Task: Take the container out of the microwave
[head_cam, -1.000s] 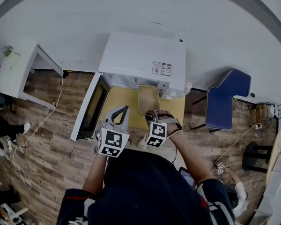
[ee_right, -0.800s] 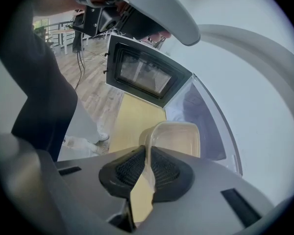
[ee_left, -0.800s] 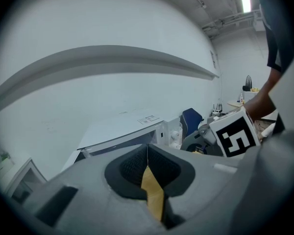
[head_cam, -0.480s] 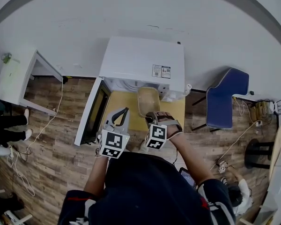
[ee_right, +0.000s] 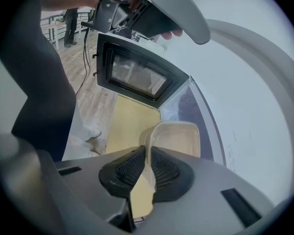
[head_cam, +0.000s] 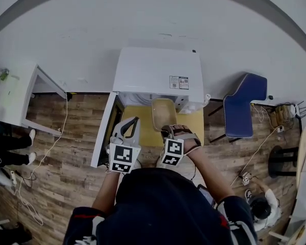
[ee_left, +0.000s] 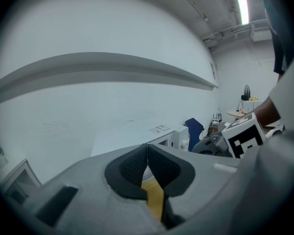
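A clear, empty plastic container (head_cam: pixel 163 114) hangs over the yellow table (head_cam: pixel 135 117) just in front of the white microwave (head_cam: pixel 158 75). My right gripper (head_cam: pixel 168 131) is shut on its near rim. In the right gripper view the rim runs between the pads (ee_right: pixel 162 169) and the container (ee_right: pixel 179 138) tilts away from me. The microwave door (head_cam: pixel 104 137) stands swung open to the left, with its window (ee_right: pixel 137 77) showing. My left gripper (head_cam: pixel 134 122) hovers beside the door, left of the container. It is shut, with nothing between its touching pads (ee_left: pixel 132 166).
A blue chair (head_cam: pixel 245 106) stands right of the microwave and a white table (head_cam: pixel 15 93) to the far left. Cables trail over the wooden floor (head_cam: pixel 56 157). A person (head_cam: pixel 5 142) stands at the left edge and another (head_cam: pixel 260 205) sits at the lower right.
Both grippers sit slightly nearer the microwave front than a second ago, the left one more so. The right jaws keep the same grip on the container rim.
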Tool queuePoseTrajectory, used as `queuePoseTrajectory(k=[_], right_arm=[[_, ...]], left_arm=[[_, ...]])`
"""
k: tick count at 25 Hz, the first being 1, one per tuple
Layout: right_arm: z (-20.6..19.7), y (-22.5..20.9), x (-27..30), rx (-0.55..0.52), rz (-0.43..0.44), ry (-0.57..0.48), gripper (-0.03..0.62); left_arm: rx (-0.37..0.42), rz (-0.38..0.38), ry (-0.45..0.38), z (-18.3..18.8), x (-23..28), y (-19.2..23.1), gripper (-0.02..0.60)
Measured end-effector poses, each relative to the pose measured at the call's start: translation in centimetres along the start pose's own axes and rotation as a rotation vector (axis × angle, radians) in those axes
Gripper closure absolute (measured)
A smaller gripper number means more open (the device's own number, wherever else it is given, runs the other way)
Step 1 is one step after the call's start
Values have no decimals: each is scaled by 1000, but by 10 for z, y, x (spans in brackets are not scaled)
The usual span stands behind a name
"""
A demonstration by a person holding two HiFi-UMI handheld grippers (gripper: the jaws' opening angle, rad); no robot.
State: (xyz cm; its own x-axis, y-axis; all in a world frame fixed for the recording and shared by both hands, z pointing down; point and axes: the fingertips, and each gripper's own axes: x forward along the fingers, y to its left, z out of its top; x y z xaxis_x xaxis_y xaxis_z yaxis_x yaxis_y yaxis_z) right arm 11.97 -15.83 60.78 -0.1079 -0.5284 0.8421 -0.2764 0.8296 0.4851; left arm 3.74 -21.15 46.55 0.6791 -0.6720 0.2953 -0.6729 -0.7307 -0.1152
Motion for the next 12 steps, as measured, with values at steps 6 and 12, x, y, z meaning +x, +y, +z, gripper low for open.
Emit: queuePoseTrajectory(k=[6, 12], right_arm=[[7, -2, 4, 17, 10, 37, 553], [18, -8, 3, 26, 1, 42, 553]], left_arm=[[-47, -6, -26, 1, -2, 18, 565], [-42, -19, -73, 14, -8, 26, 565]])
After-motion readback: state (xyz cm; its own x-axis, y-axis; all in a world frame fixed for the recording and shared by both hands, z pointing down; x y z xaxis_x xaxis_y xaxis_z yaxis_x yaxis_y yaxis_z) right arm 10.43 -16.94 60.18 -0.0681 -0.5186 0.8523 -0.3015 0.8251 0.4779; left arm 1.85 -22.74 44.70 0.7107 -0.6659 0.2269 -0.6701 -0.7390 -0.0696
